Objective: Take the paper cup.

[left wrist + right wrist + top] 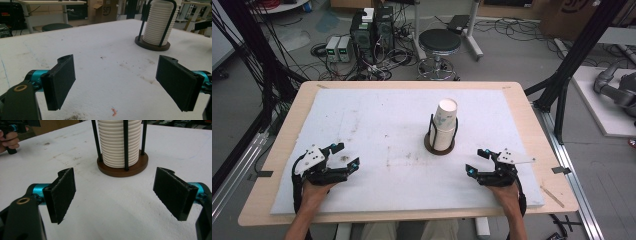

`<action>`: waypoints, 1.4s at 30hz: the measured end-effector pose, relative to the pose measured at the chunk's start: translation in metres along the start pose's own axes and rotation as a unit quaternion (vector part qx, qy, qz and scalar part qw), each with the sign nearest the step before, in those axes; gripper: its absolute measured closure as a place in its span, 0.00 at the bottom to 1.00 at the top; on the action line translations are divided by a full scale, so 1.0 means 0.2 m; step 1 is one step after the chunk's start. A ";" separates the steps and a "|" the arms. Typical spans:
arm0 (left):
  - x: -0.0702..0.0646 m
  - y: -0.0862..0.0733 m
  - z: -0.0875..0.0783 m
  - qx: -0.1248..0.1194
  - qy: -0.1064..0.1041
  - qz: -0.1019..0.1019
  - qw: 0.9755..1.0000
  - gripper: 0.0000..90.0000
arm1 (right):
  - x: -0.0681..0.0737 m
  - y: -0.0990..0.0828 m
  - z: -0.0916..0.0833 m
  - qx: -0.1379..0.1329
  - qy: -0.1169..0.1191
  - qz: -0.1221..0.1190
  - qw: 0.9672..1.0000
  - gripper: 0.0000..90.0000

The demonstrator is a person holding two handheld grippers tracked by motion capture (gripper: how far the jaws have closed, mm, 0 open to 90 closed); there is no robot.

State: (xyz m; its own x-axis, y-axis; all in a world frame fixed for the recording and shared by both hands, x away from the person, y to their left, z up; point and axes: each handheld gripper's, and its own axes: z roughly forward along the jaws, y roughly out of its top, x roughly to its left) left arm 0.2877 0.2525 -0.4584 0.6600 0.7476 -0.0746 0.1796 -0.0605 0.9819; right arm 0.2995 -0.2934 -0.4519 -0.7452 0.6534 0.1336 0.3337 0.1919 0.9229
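The stack of paper cups (444, 125) stands in its wire holder (440, 145) right of the desk's (522, 107) middle, wide bare white mat (377, 125) all around. The left claw (346, 155) and right claw (476, 161) rest near the front edge, well apart, both released and holding nothing. The cups' print is too small to read.

Your high view looks down from above; both gripper views sit low, facing the cup stack (444, 125) (157, 23) (119, 142) all 3 share.

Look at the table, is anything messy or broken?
Nothing is broken. The stack of paper cups stands upright in its holder. The white mat has brownish stains, and a small orange scrap lies on it.
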 end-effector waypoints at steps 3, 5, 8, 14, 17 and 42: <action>0.00 0.00 0.00 -0.002 0.000 -0.001 1.000 0.18 | 0.01 0.00 0.00 0.003 -0.004 -0.003 1.000 0.21; 0.00 0.00 0.00 -0.002 0.000 -0.002 1.000 0.18 | 0.01 0.00 0.00 0.003 -0.005 -0.005 1.000 0.21; 0.00 0.00 0.00 0.000 0.000 0.000 1.000 0.18 | 0.01 0.00 0.00 0.006 -0.007 -0.006 1.000 0.20; 0.00 0.00 0.00 0.002 0.001 0.000 1.000 0.18 | 0.03 0.02 -0.01 0.004 -0.017 0.010 1.000 0.20; 0.00 0.00 0.00 0.002 0.001 0.000 1.000 0.18 | 0.04 0.05 -0.03 -0.002 -0.013 0.005 1.000 0.20; 0.00 0.00 0.00 0.001 0.000 -0.002 1.000 0.18 | 0.03 0.56 -0.17 -0.004 0.005 -0.035 0.999 0.17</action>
State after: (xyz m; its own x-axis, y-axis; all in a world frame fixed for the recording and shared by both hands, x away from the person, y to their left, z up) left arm 0.2884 0.2525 -0.4583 0.6588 0.7483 -0.0780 0.1832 -0.0590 0.9813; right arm 0.3126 -0.2918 -0.3360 -0.7722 0.6313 0.0717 0.2758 0.2313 0.9330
